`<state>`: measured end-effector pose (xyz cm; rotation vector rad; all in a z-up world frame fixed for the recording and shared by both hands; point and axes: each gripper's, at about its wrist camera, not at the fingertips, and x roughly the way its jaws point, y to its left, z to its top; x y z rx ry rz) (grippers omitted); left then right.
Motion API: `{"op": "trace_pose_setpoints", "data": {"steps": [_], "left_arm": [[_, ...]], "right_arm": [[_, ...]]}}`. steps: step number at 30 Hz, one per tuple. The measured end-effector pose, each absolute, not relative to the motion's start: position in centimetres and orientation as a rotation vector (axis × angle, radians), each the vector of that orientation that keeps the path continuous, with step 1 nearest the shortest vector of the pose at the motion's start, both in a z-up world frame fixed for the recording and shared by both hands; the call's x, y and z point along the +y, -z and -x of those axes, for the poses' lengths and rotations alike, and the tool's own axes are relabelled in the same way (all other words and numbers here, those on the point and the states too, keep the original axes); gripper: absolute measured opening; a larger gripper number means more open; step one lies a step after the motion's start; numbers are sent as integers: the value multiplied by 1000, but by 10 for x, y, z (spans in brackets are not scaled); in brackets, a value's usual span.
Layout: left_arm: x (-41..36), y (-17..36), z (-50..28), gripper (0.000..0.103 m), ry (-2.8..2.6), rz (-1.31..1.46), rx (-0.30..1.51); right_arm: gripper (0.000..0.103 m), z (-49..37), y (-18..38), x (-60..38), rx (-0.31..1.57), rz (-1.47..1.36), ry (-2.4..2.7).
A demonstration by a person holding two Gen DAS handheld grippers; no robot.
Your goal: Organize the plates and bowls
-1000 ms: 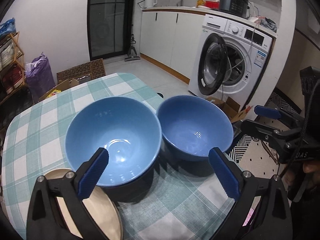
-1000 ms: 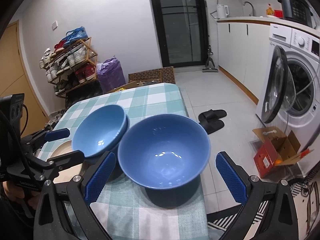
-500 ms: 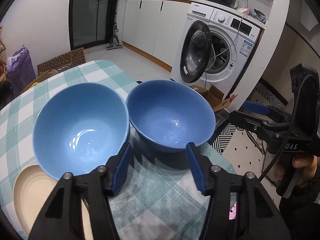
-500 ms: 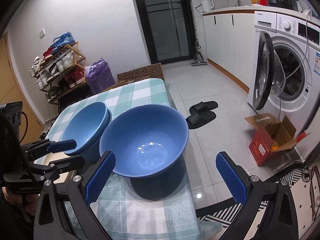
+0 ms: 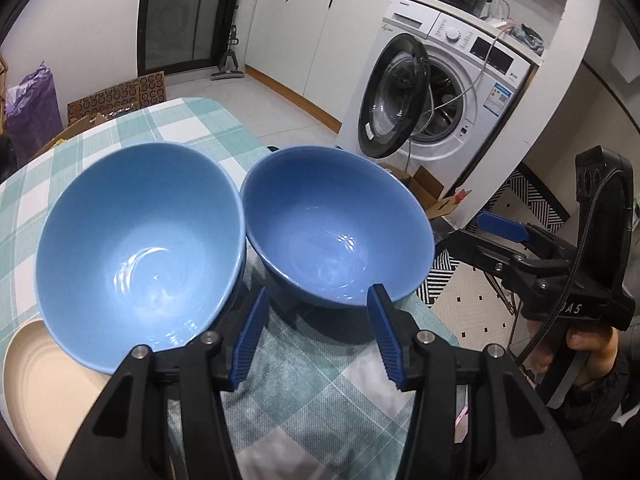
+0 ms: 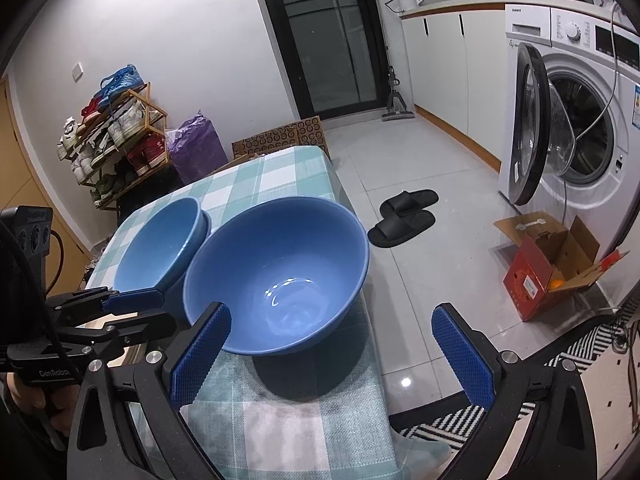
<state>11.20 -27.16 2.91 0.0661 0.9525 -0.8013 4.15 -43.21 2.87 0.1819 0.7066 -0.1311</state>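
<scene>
Left tongs [image 5: 316, 332]: jaws apart with bare cloth between the blue pads, gripping nothing; gap much narrower than a second ago, when the pads sat wide on either side of both bowls. Seen from the right wrist [image 6: 132, 308], the two fingers lie close together beside the lighter bowl.
Right tongs [image 6: 332, 352]: spread wide, empty; spread unchanged across the three moments. Left pad just in front of the darker bowl's near rim.
Lighter bowl [image 5: 140, 256]: on the checked cloth, left of the pair; rim appears to touch the neighbour's, its near edge overlaps the plate. Sits larger and more to the left in the left-wrist view than before.
Darker bowl [image 5: 338, 240]: on the cloth near the table's right edge, upright, empty; now straight ahead of the left pads instead of right of centre.
Plate [image 5: 44, 392]: beige, near left corner, partly under the lighter bowl.
Table [image 5: 192, 128]: green-and-white checked cloth.
Beyond: washing machine [image 6: 576, 120] with door open; black slippers [image 6: 404, 216] on the floor.
</scene>
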Motion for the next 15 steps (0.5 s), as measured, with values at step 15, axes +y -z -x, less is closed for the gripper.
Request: {"op": "trace_pose_setpoints", "data": {"steps": [15], "left_arm": [[-285,-20,-124,51,788,-62,982]], "right_arm": [[76,-88,-6,-454,775,-216,143]]}}
